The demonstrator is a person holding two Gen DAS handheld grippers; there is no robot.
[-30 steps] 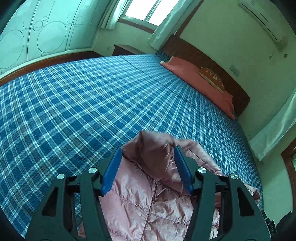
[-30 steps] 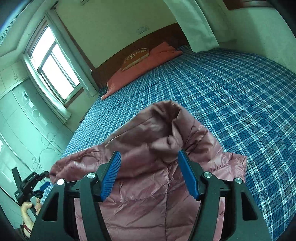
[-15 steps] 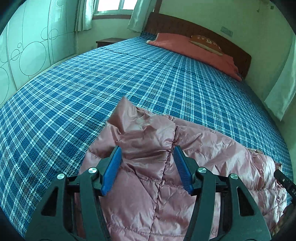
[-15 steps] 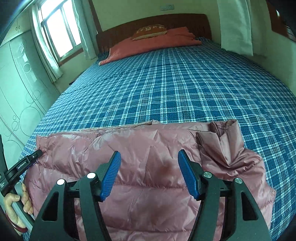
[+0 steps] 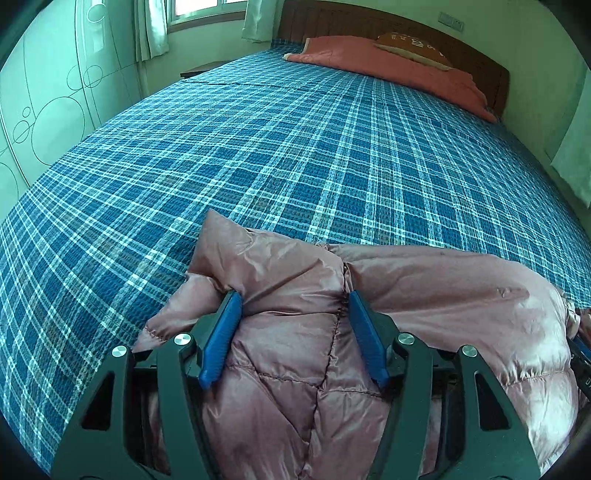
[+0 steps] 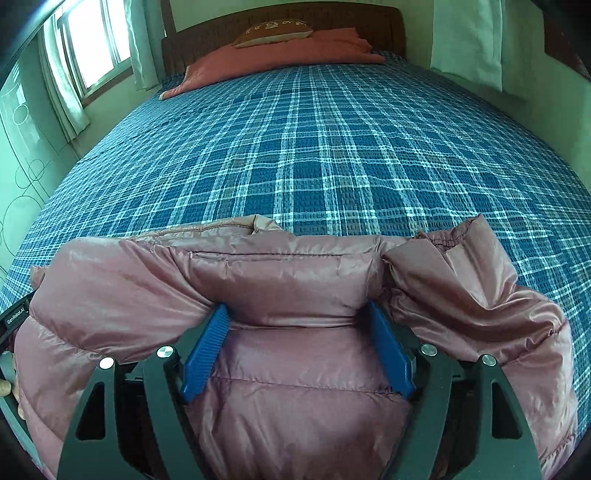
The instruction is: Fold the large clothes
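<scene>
Blue plaid bedding (image 5: 295,155) is spread across a wide bed, and a dark wooden headboard (image 5: 476,66) is seen at twelve o'clock in both wrist views. A salmon quilt (image 5: 399,70) and a tan pillow (image 6: 273,33) are laid against the headboard, well apart from the work. A curtained window (image 6: 88,59) is seen at ten o'clock in the right wrist view.

A pink quilted jacket (image 5: 288,332) is spread on the near edge of the bed, at six o'clock in both views. The left claw (image 5: 293,306) is held spread wide, its blue pads (image 5: 221,336) pushed into the puffy fabric on either side of a seam without pinching it. The right claw (image 6: 297,319) is likewise held apart, a bulge of the jacket (image 6: 295,288) lying between its pads (image 6: 389,354). One loose corner is raised at two o'clock in the right wrist view.
</scene>
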